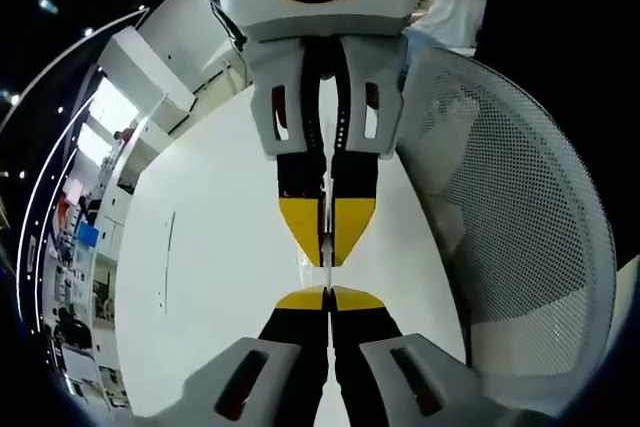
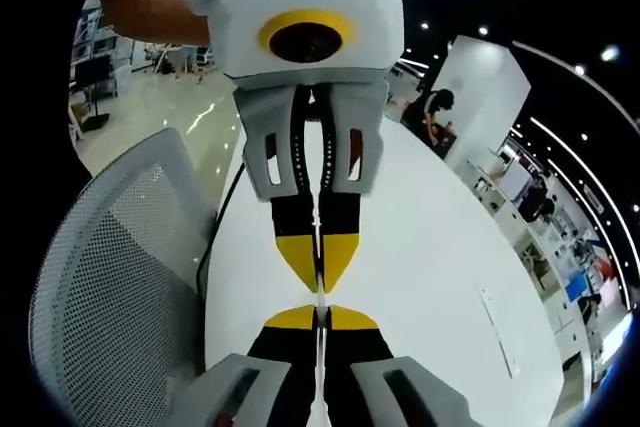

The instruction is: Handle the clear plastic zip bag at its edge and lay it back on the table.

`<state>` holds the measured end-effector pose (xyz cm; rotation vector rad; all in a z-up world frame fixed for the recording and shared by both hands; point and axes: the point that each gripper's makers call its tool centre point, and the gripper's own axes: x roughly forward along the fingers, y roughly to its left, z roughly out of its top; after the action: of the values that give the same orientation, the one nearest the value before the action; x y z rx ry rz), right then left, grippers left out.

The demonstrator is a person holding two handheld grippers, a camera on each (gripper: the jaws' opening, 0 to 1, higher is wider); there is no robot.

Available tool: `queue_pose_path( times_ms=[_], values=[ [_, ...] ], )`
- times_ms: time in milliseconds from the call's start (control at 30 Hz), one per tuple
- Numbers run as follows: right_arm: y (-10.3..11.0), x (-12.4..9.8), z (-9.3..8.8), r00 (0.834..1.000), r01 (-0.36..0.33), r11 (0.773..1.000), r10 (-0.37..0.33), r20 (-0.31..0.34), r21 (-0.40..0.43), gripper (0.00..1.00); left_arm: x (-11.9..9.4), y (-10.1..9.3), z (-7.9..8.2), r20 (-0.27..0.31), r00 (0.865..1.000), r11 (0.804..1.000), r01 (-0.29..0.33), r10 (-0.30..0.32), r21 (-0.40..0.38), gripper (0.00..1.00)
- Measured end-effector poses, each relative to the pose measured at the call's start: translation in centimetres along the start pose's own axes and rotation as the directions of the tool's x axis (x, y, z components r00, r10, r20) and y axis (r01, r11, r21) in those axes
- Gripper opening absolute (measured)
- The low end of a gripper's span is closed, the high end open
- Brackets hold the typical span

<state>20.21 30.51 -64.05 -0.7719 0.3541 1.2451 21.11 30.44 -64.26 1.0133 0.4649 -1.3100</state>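
Clear zip bag (image 1: 327, 237) between both grippers

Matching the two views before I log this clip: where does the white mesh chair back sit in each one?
Left gripper view: the mesh chair back takes up the right side, next to the table's edge.
Right gripper view: the mesh chair back sits at the lower left, again beside the table's edge.
Shared landmark: the white table, which runs up the middle of both views.
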Motion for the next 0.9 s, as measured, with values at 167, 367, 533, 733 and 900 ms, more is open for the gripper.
queue_pose_path(
  times_ms=[167,367,533,733,900],
  values=[
    [-0.07,0.19,-0.05,1.000,-0.001,1.000,0.001,-0.007,0.008,0.00,0.06,0.04,-0.05,0.010,1.000,0.999,0.006,-0.006,-0.042,0.00],
    [-0.01,0.35,-0.17,1.000,-0.002,1.000,0.002,-0.007,0.018,0.00,0.09,-0.05,-0.09,0.024,1.000,0.998,0.013,-0.011,-0.062,0.00],
    [0.24,0.68,-0.27,1.000,-0.009,1.000,0.010,-0.007,0.026,0.00,0.08,-0.38,-0.21,0.025,1.000,0.998,0.020,-0.018,-0.065,0.00],
    [0.30,0.89,-0.19,1.000,-0.014,0.999,0.014,-0.004,0.030,0.00,-0.04,-0.42,-0.41,0.032,0.999,0.996,0.025,-0.023,-0.088,0.00],
    [0.30,0.91,-0.22,1.000,-0.016,1.000,0.016,-0.004,0.026,0.00,-0.07,-0.48,-0.47,0.031,0.999,0.996,0.028,-0.026,-0.084,0.00]
  ],
)
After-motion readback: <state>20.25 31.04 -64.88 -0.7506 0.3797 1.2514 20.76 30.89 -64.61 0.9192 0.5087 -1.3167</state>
